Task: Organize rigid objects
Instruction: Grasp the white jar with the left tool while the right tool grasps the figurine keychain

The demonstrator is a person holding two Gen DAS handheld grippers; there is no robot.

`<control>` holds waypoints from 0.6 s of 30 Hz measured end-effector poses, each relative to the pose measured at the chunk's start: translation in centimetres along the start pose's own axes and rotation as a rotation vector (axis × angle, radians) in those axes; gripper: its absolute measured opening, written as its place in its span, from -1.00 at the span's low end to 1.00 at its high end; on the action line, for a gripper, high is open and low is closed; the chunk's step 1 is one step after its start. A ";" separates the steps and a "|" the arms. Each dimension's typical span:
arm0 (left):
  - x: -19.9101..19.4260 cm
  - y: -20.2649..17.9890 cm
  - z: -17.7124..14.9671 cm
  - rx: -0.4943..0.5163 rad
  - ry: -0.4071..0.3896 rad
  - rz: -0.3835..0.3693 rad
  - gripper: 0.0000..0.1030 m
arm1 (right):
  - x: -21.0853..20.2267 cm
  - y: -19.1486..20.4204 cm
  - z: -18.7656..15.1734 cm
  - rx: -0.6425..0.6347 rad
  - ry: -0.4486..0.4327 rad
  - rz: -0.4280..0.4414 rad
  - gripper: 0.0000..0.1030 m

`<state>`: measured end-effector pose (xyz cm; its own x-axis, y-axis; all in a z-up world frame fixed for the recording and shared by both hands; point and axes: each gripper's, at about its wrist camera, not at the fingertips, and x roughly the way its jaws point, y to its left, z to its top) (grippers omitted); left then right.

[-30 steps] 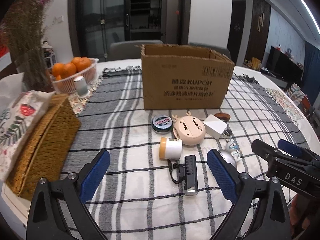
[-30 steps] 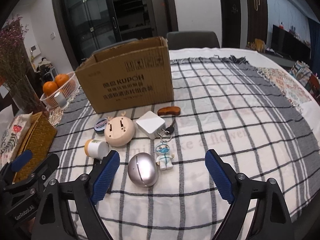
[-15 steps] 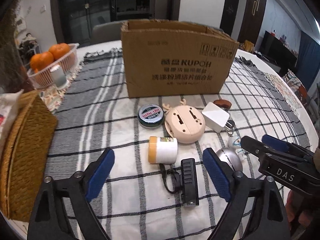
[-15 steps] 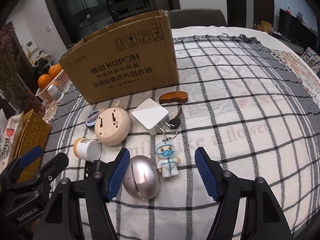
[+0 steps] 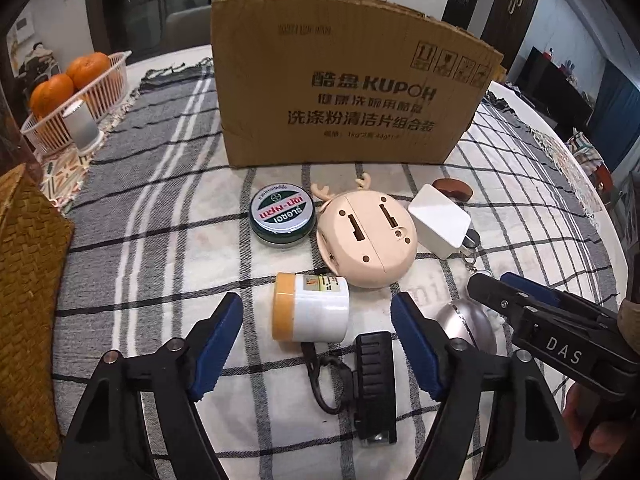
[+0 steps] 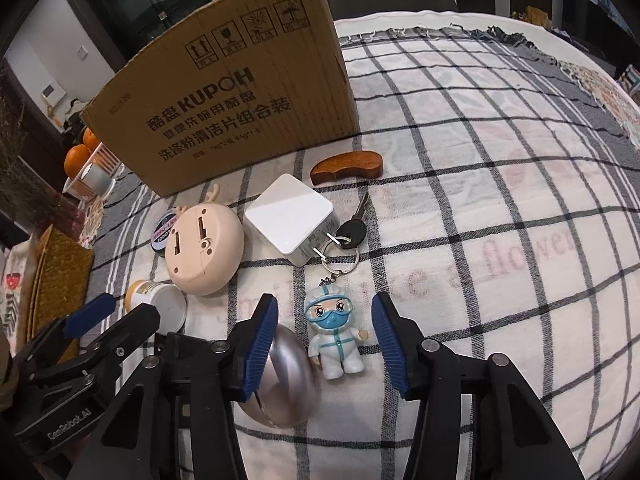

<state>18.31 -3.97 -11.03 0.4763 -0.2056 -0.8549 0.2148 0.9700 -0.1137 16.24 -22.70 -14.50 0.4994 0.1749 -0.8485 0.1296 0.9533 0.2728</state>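
Cardboard box [image 5: 344, 92] looms larger at twelve o'clock than a second ago, since both tools have dropped toward the checked surface [image 6: 500, 208]. Left tool [image 5: 316, 344], jaws apart and closing, now brackets the white jar [image 5: 310, 307] without touching. Right tool [image 6: 325, 344], likewise narrowing, straddles the keychain figure [image 6: 336, 332]; two pickups look imminent.

Both tools look alike. The left gripper [image 5: 316, 344] has black angular plastic arms ending in ribbed blue pads [image 5: 218, 344], with a round silver screw [image 5: 173, 345] just behind each pad and another farther back. The right gripper [image 6: 325, 344] matches it; seen side-on, its black body bears white "DAS" lettering [image 5: 563, 351], while the left's reads "GenRobot.AI" [image 6: 72, 423].
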 end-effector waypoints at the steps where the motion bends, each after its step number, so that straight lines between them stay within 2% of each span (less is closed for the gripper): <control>1: 0.2 0.0 0.0 -0.002 0.006 0.001 0.41 | 0.2 -0.1 0.0 0.003 0.005 0.003 -0.08; 4: 1.0 0.1 0.1 -0.006 0.030 0.001 0.25 | 0.7 -0.2 0.1 0.015 0.021 0.005 -0.13; 6: 1.5 0.2 0.2 -0.011 0.048 -0.004 0.11 | 1.0 -0.2 0.2 0.017 0.029 0.005 -0.23; 10: 2.2 0.1 0.1 -0.019 0.073 -0.002 -0.01 | 1.4 -0.3 0.3 0.024 0.043 0.009 -0.30; 12: 2.1 0.0 0.1 -0.011 0.064 0.016 -0.19 | 1.4 -0.3 0.3 0.020 0.041 0.004 -0.33; 18: 1.2 -0.2 0.0 -0.018 0.046 -0.006 -0.19 | 1.0 -0.4 0.2 0.017 0.033 0.010 -0.37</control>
<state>18.87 -4.42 -12.05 0.4356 -0.2055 -0.8764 0.2018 0.9711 -0.1274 16.87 -22.92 -15.36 0.4720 0.1928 -0.8602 0.1390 0.9473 0.2886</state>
